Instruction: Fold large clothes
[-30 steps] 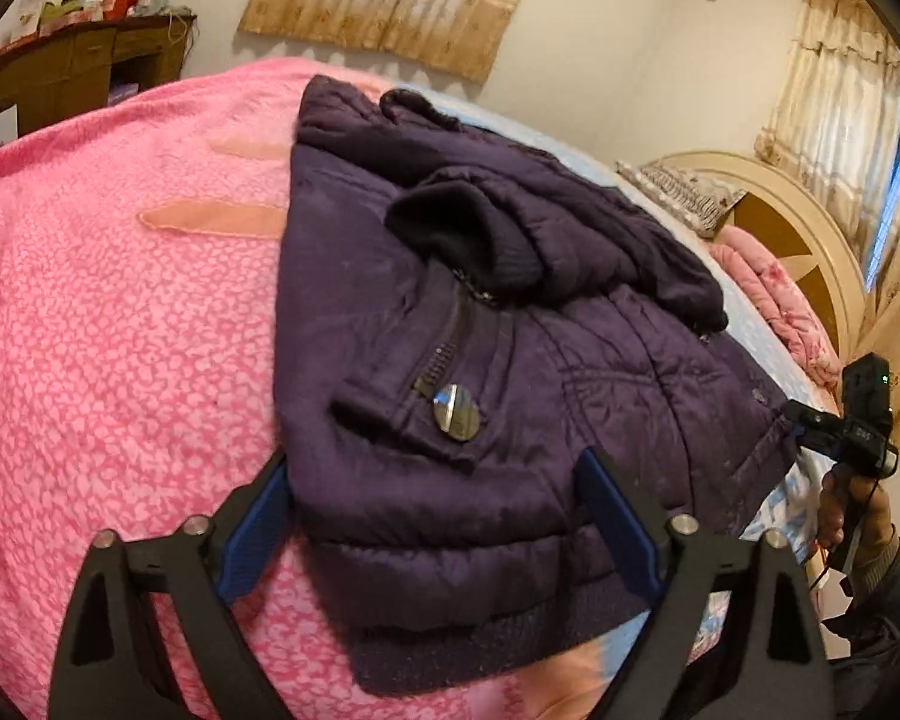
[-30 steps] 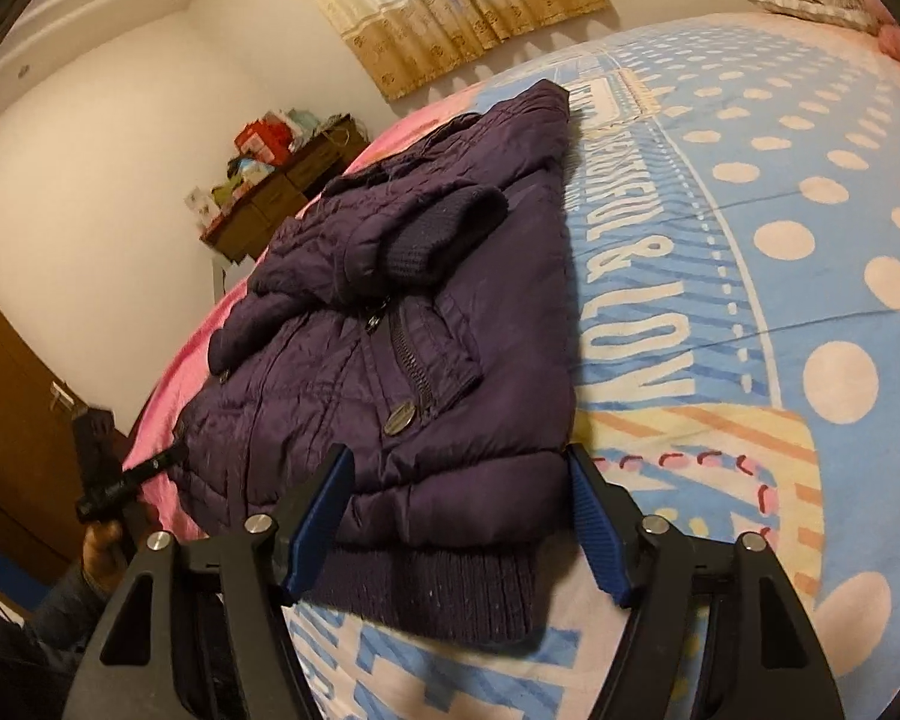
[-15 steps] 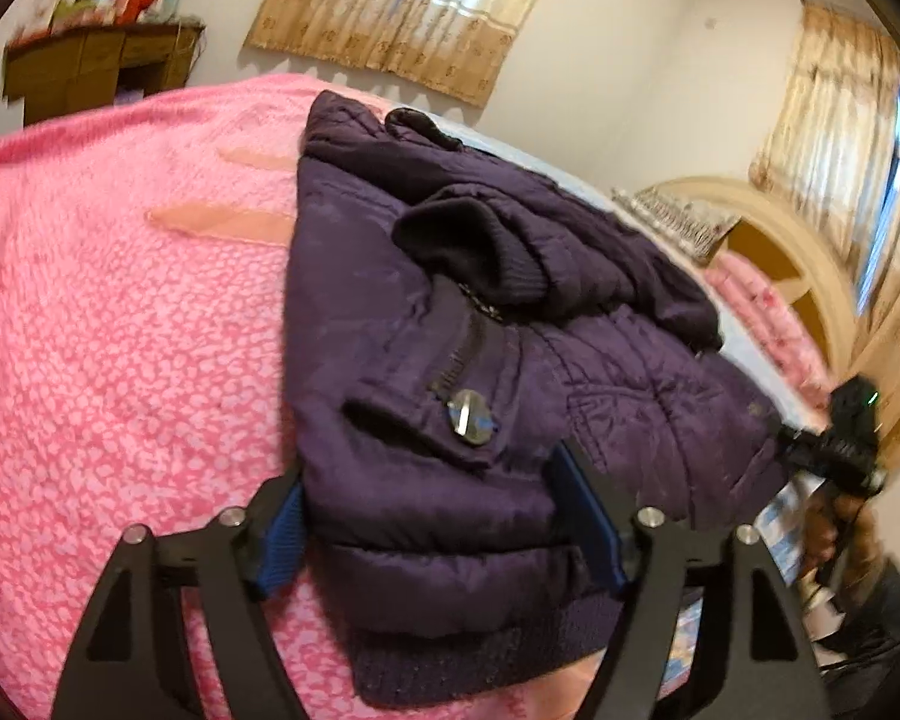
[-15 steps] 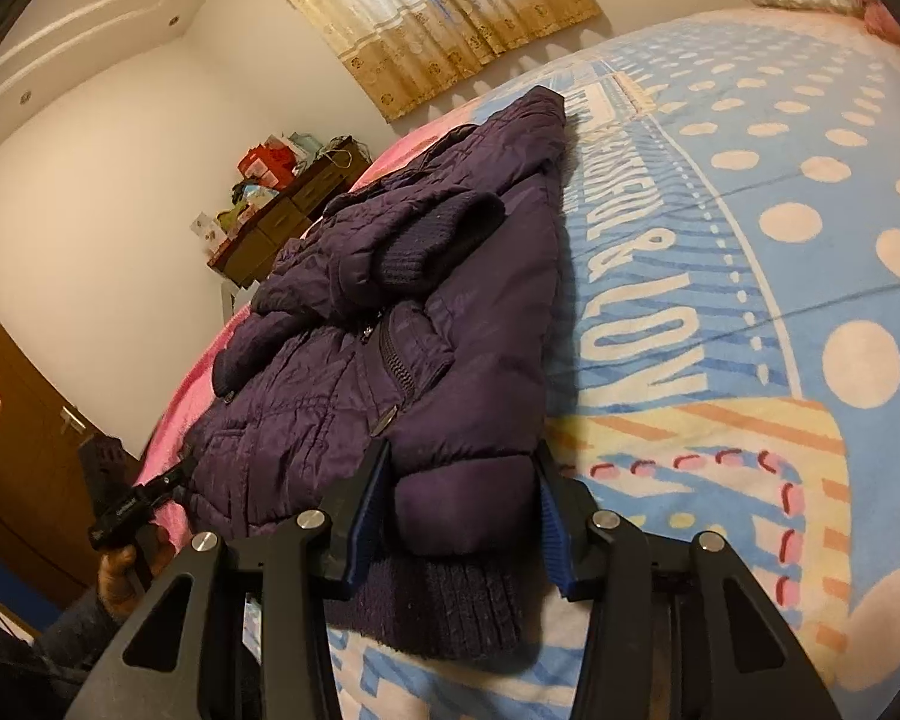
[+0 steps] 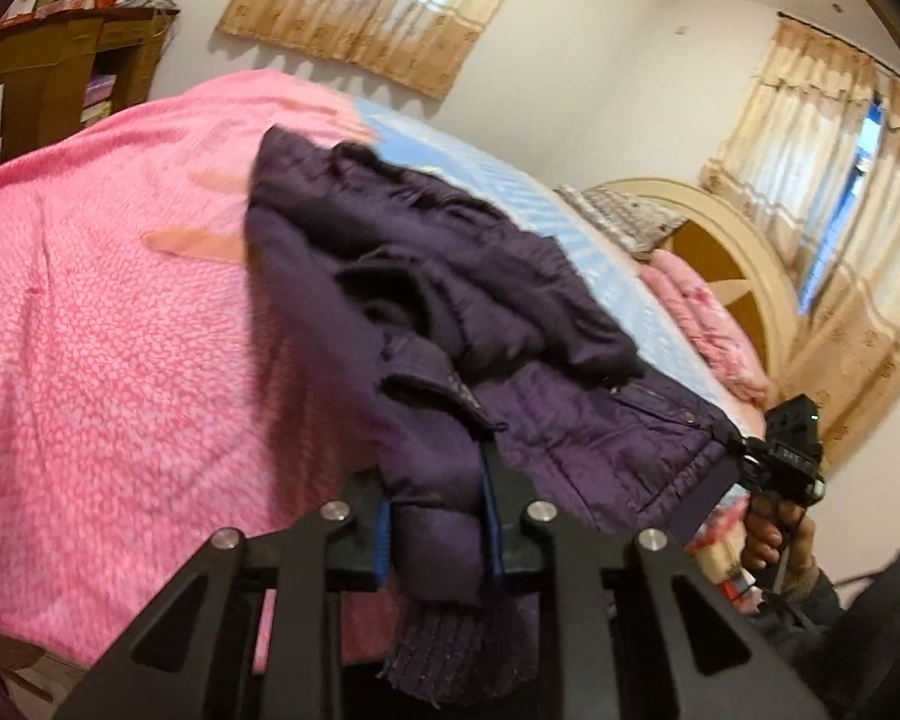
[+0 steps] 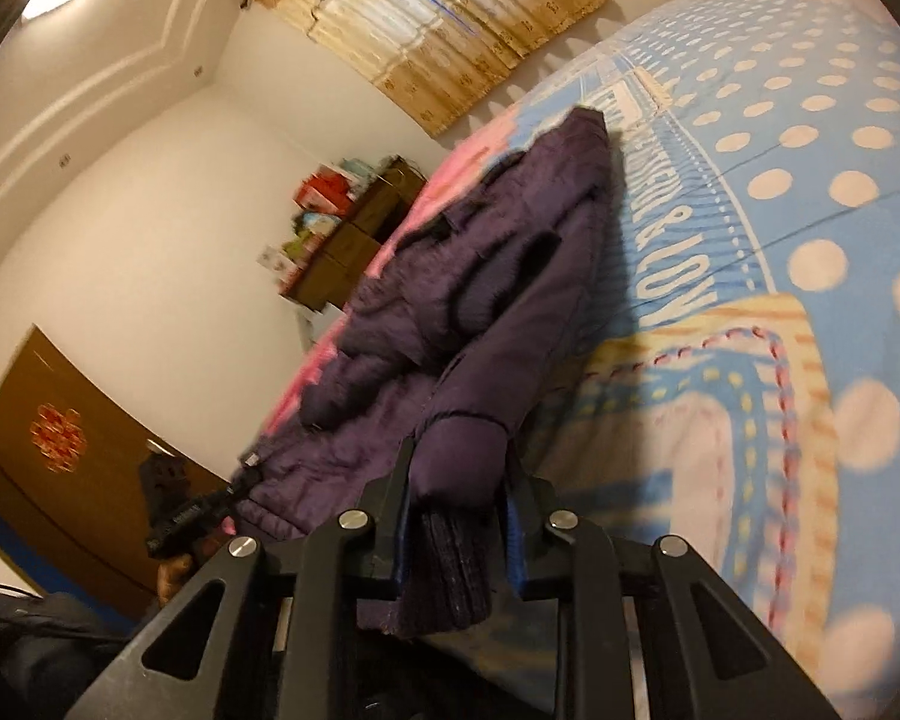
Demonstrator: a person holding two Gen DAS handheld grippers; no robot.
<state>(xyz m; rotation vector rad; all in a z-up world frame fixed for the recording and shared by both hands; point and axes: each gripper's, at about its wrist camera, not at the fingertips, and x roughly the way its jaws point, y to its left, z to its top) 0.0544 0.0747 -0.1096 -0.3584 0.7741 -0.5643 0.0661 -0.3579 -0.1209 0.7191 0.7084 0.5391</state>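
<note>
purple jacket (image 5: 450, 312) lies on the bed (image 5: 120, 330), sleeves already in — left tongs (image 5: 435, 534) and right tongs (image 6: 459, 516) closing, clamped on its hem corners; bottom-up fold remains.

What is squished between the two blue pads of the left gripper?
The bottom edge of the purple jacket. The left wrist view shows the left gripper closing its jaws, pads pressing on the puffy fabric, with the knit hem hanging below.
</note>
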